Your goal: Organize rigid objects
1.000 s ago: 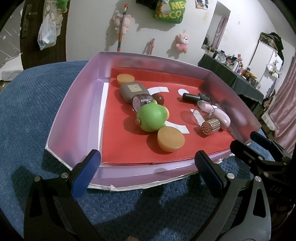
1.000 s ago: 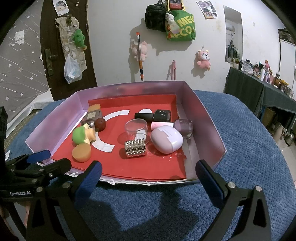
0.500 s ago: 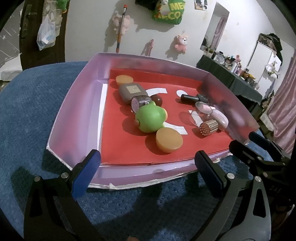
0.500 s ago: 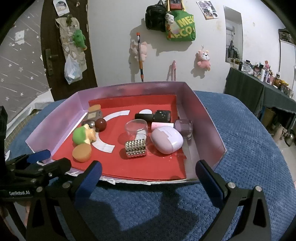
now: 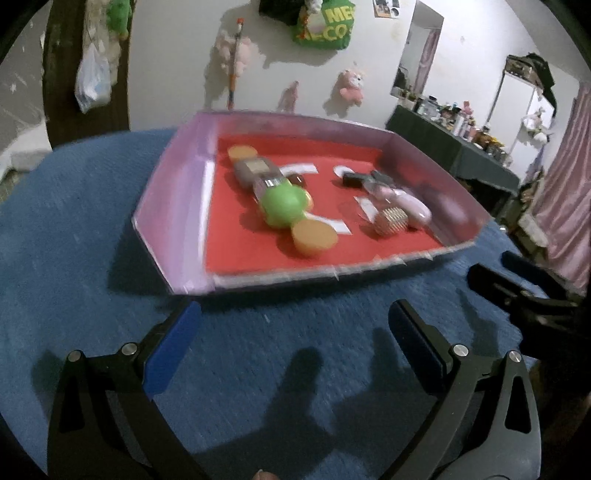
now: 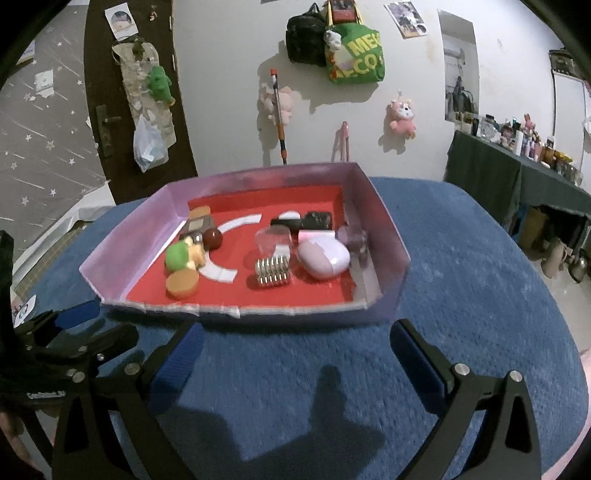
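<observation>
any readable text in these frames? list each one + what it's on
"ME" over "ECO", cut off: green bag hanging on the wall.
Small white print on the left claw's body: too blurred to read.
Wall photos, door paper: no legible text.
Tray items: no readable labels.

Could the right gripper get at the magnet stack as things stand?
Probably yes. The right gripper is open and empty, short of the tray's low front wall. The magnet stack sits just behind that wall with bare red floor in front; the clear cup stands close behind it.

Left wrist view motion-blurred, tray (image 5: 177,206) contents smeared, black items (image 5: 364,180) indistinct
</observation>
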The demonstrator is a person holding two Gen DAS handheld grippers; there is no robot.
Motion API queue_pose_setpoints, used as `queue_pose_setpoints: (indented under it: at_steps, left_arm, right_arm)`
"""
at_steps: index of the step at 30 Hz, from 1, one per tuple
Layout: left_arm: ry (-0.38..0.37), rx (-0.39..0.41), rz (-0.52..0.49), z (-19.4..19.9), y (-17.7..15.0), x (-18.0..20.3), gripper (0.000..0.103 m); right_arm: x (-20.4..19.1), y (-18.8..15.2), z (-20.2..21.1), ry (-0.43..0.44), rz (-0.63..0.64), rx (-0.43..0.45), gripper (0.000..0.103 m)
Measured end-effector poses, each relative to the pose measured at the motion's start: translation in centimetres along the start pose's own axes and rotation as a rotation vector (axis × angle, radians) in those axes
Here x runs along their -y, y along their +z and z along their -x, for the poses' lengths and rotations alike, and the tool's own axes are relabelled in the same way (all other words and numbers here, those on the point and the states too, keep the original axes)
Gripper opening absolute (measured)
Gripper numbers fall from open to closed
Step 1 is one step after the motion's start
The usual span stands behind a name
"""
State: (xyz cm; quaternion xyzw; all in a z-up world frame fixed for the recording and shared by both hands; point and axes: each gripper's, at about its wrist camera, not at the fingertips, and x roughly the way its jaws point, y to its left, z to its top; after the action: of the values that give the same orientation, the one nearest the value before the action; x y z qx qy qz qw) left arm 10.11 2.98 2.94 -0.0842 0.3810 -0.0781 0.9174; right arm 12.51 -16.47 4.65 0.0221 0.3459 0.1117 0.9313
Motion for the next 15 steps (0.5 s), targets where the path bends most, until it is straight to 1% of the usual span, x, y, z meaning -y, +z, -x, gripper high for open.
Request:
queue_pose_setpoints:
  at_steps: [2,4,8,12,15]
  left_arm:
    - [-0.043,-0.023,0.029,0.0,-0.6,-0.3,0.103]
    - [-0.05,-0.04,0.045,-0.1,-1.0,-0.5,0.103]
    - [-0.002,-0.068,0.016,-0.4,-1.7,-0.1,0.103]
    - [0.009,-0.084,0.005,-0.9,-2.0,-0.1,0.103]
    - [0.034,-0.082,-0.012,-1.1,-2.1,0.0,0.103]
  right_arm:
    - [0.1,-0.7,0.1,0.0,0.003,-0.016,0.103]
    - [0.1,-1.4,0.1,0.003,0.005,-0.033,0.103]
    - [0.5,-2.6,-0.2,0.01,-0.006,-0.064,0.103]
    - [0.7,-3.2,-0.6,-0.002,-0.002,-0.084,0.103]
    - [0.7,-3.4,-0.8,-0.014,0.003,-0.085,0.103]
